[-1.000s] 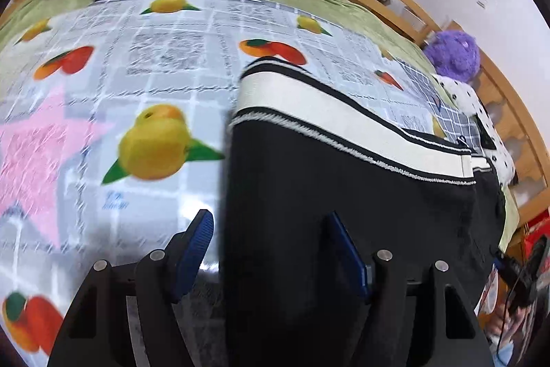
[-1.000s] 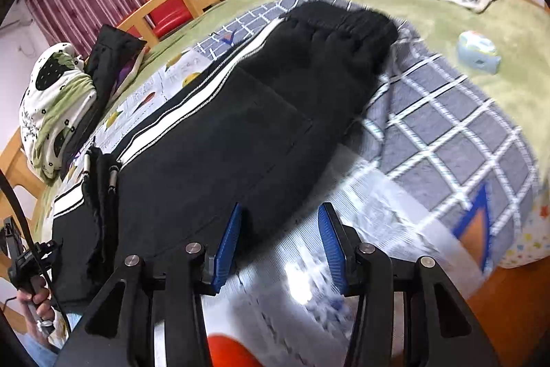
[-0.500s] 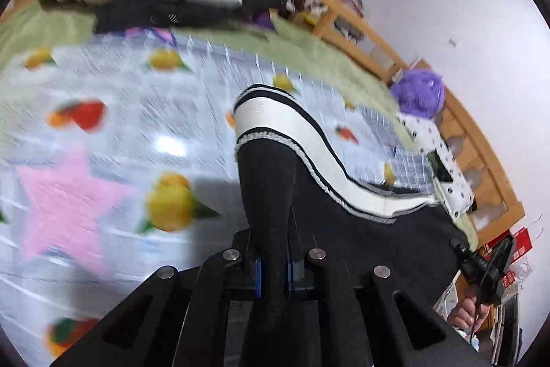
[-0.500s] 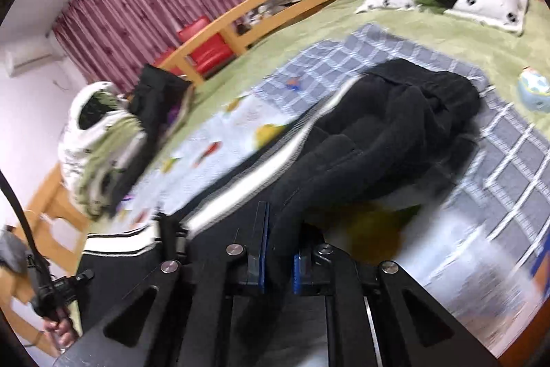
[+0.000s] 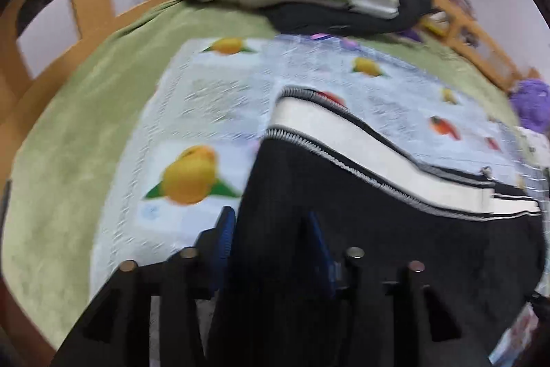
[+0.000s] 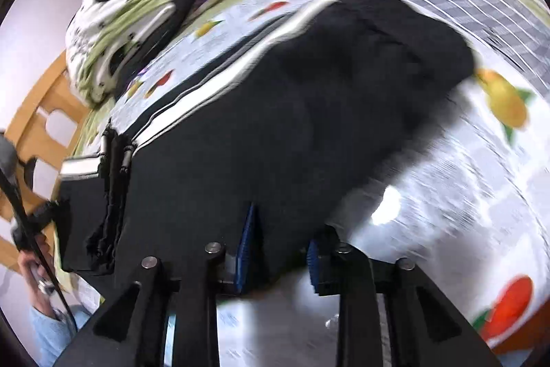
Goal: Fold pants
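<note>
1. Black pants [image 5: 395, 250] w/ white side stripe are lying flat on the fruit-print mat [image 5: 213, 112], which is covering a green bedspread [image 5: 86, 133].
2. L gripper [image 5: 271, 239] is hovering at the pants' left edge, jaws spread wide, fabric sitting between the blue pads, not pinched.
3. R gripper [image 6: 280, 255] is sitting at the near hem, jaws apart, cloth edge running between them.
4. Folded bedding [image 6: 117, 23] is piling up at the mat's far end.
</note>
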Tool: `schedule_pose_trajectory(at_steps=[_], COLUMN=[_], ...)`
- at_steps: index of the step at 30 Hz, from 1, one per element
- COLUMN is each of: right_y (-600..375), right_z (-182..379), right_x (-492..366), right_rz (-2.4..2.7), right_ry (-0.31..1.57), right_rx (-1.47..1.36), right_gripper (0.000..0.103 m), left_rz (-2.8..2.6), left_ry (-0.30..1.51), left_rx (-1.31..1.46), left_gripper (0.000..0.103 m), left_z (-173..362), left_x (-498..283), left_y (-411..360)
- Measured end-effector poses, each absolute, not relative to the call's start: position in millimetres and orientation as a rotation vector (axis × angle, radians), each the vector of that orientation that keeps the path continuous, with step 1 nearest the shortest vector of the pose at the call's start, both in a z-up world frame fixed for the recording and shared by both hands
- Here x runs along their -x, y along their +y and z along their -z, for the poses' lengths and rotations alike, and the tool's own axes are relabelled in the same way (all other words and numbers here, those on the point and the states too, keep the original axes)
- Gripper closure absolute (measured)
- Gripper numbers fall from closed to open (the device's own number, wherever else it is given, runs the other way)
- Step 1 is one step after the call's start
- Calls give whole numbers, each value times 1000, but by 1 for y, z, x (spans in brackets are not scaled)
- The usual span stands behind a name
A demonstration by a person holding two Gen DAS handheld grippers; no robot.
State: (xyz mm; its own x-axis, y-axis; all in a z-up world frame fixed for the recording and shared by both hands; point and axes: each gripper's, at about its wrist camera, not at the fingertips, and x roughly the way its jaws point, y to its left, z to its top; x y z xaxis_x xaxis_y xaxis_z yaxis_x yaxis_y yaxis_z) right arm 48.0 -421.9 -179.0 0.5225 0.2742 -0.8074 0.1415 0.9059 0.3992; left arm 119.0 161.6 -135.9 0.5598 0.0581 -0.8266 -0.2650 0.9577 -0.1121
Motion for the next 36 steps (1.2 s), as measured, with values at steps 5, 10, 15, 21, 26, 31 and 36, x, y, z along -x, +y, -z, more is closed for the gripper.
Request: schedule_pose_trajectory(at_steps=[5,10,15,21,26,31,36], right_y=[-480,-505,-493,-498,-498,-493,-472], right_z=[157,181,190,155,192,164,130], right_x=[-20,-75,-106,-106,-131,-110,-79], right_rz=[116,101,143,45,113,142,194], right_ry=[820,920,890,715,929,898,793], right_rx=[-602,-754,-657,-541,-460,-358,-196], right_gripper=[36,35,60,64,56,53,53], left_rz=[-160,-110,-103,-116,-167,-239,-249], left_ry=[900,860,923,911,881,856,892], left_rx=[272,293,231,211,185,278,442], left_gripper=[38,38,38,38,38,38,37], left_z=[127,133,150,154,147,143,166], left_x=[-92,-73,-79,-81,-71,-31,1], left_y=[158,139,118,110,110,131,158])
